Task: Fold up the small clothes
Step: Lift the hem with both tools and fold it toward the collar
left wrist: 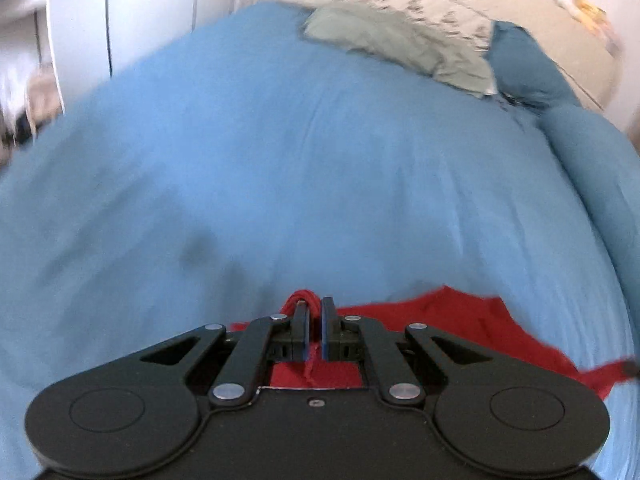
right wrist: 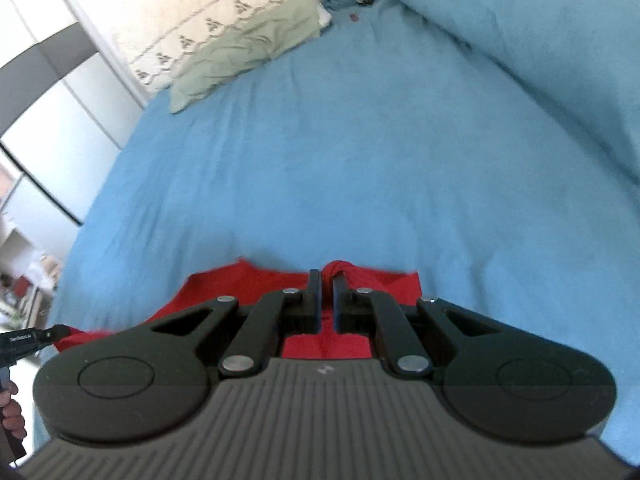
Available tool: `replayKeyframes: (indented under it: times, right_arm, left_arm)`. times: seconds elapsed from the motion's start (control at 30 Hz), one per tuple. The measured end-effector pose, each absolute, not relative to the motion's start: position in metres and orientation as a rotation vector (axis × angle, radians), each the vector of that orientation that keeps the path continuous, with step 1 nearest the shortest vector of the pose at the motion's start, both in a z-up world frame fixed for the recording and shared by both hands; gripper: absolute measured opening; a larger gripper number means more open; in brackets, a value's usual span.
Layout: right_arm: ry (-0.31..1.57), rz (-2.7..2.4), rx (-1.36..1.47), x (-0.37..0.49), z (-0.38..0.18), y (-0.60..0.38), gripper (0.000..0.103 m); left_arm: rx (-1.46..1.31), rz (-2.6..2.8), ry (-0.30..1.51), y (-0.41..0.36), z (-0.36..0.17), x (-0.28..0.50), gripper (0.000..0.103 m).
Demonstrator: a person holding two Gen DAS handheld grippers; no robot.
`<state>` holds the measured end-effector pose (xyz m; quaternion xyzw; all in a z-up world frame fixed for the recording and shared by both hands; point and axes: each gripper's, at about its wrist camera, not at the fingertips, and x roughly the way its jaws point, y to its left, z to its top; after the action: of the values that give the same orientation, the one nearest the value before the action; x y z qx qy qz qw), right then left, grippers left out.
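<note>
A small red garment (left wrist: 460,328) lies stretched over the blue bed sheet (left wrist: 280,168). My left gripper (left wrist: 314,304) is shut on a bunched edge of it, which pokes out past the fingertips. My right gripper (right wrist: 327,278) is shut on another bunched edge of the same red garment (right wrist: 240,284), and the cloth spreads out to the left under it. In the right wrist view the left gripper's tip (right wrist: 56,332) shows at the far left edge, at the garment's other end. The cloth hangs taut between the two grippers.
A folded pale green cloth (right wrist: 240,52) lies at the far end of the bed beside a cream patterned bedspread (right wrist: 216,12). Blue pillows (right wrist: 540,48) line the right side. A white wardrobe (left wrist: 140,12) stands beyond the bed's left edge.
</note>
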<state>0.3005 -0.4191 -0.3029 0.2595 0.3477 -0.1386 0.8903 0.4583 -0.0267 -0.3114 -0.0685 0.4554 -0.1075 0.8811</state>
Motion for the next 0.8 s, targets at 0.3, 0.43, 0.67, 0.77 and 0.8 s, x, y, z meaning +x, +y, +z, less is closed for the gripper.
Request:
replayKeyframes:
  times: [0.3,0.43,0.67,0.77,0.8]
  right_arm:
    - [0.761,-0.338,0.538,0.347,-0.372,-0.440,0.020]
    - [0.771,-0.347,0.449,0.351,-0.368,-0.434,0.057]
    - [0.738,-0.250,0.228,0.352,-0.348,-0.407,0.085]
    - [0.796,-0.198,0.105,0.367,-0.358,-0.387,0.084]
    - [0.818,-0.189,0.082,0.372,-0.363,-0.383,0.078]
  left_arm:
    - [-0.141,-0.143,0.964,-0.039,-0.350,0.489,0.018]
    - [-0.085,-0.095,0.886,-0.032,-0.331,0.477,0.071]
    - [0.050,-0.215,0.851,-0.044,-0.312,0.439,0.073]
    - [0.075,-0.267,0.904,-0.056,-0.326,0.430,0.073]
    - [0.071,-0.281,0.917,-0.060,-0.331,0.426,0.073]
